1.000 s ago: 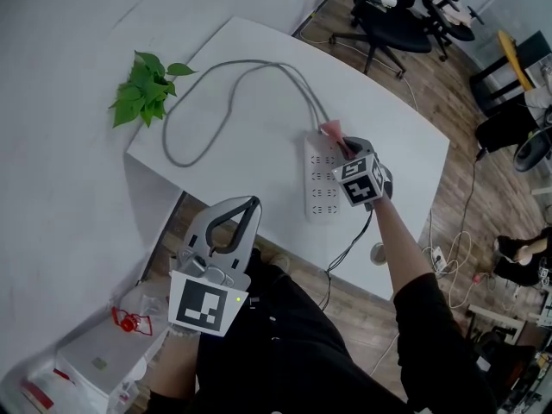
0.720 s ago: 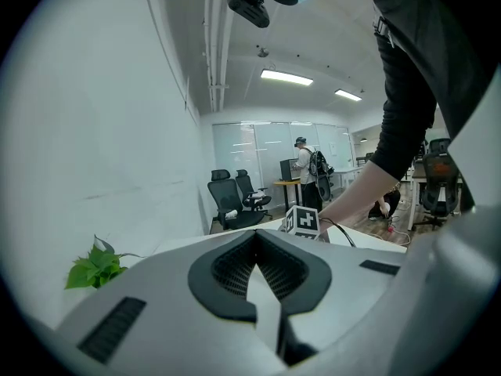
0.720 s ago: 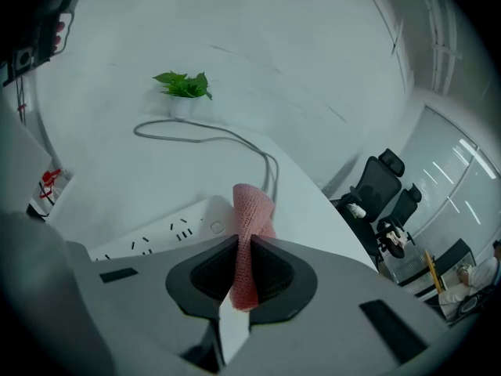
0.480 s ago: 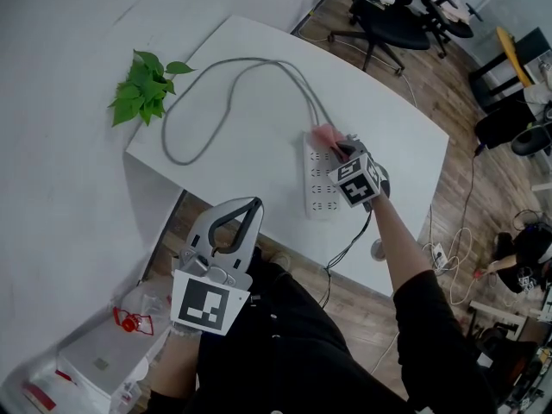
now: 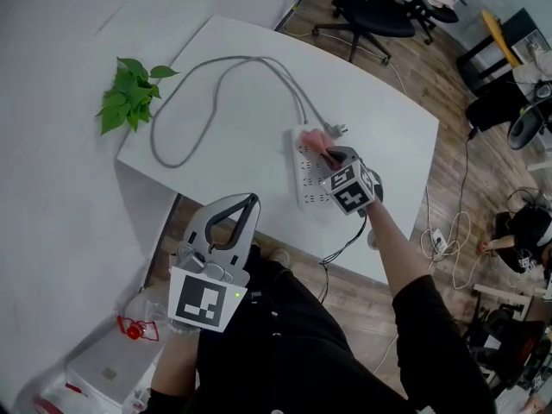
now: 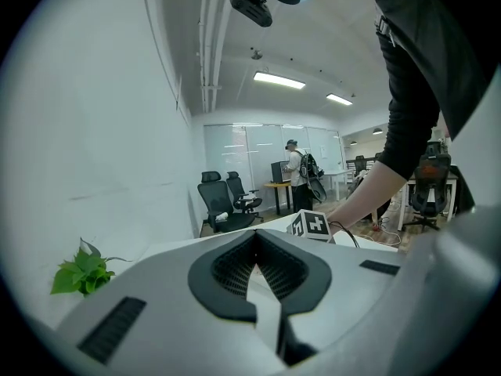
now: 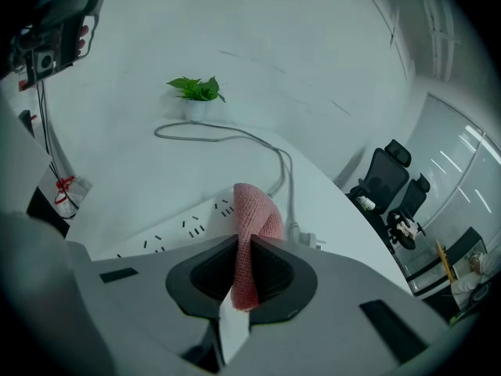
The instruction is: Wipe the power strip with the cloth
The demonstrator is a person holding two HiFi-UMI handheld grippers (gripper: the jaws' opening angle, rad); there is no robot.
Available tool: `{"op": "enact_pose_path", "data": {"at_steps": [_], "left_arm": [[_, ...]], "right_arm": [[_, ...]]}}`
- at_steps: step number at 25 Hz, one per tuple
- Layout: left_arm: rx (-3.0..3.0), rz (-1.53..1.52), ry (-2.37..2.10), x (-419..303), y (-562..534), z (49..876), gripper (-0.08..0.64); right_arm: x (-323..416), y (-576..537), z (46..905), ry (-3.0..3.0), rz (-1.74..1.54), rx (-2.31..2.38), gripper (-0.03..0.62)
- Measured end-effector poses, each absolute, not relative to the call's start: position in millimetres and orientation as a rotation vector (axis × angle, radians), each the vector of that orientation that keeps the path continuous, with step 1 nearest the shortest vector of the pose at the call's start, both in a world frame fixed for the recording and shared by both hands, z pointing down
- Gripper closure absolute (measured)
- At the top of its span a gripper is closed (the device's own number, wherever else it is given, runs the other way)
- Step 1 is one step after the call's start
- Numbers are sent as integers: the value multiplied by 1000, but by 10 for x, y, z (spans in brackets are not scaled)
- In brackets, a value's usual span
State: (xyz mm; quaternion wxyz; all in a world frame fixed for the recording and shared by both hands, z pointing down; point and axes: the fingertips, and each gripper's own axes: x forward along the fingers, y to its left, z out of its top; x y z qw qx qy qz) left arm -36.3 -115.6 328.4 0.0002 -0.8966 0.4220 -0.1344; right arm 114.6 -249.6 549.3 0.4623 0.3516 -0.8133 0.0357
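Observation:
A white power strip (image 5: 310, 176) lies on the white table (image 5: 233, 93), its grey cable (image 5: 207, 84) looping toward the far left. My right gripper (image 5: 331, 154) is shut on a pink cloth (image 5: 316, 139), which rests on the strip's far end. In the right gripper view the pink cloth (image 7: 252, 233) hangs pinched between the jaws above the power strip (image 7: 176, 229). My left gripper (image 5: 233, 218) is held off the table near the person's body, shut, with nothing between its jaws. The left gripper (image 6: 254, 276) shows the same in its own view.
A green plant (image 5: 128, 97) sits at the table's far left corner. A white plug (image 5: 338, 130) lies beside the strip's far end. Office chairs (image 5: 373, 7) stand beyond the table. Cables (image 5: 444, 244) trail on the wooden floor at right. A box with red items (image 5: 129, 335) is at lower left.
My right gripper has drawn the pink cloth along the strip toward me, from its far end. The head view has shifted slightly. The left gripper has stayed put.

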Motion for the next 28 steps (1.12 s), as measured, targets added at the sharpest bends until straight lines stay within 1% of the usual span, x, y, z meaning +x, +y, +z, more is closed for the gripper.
{"op": "enact_pose_path", "data": {"at_steps": [28], "left_arm": [[-2909, -409, 1008, 213, -1142, 3295, 548]], "right_arm": [[1378, -1217, 5499, -2015, 238, 1000, 535]]}}
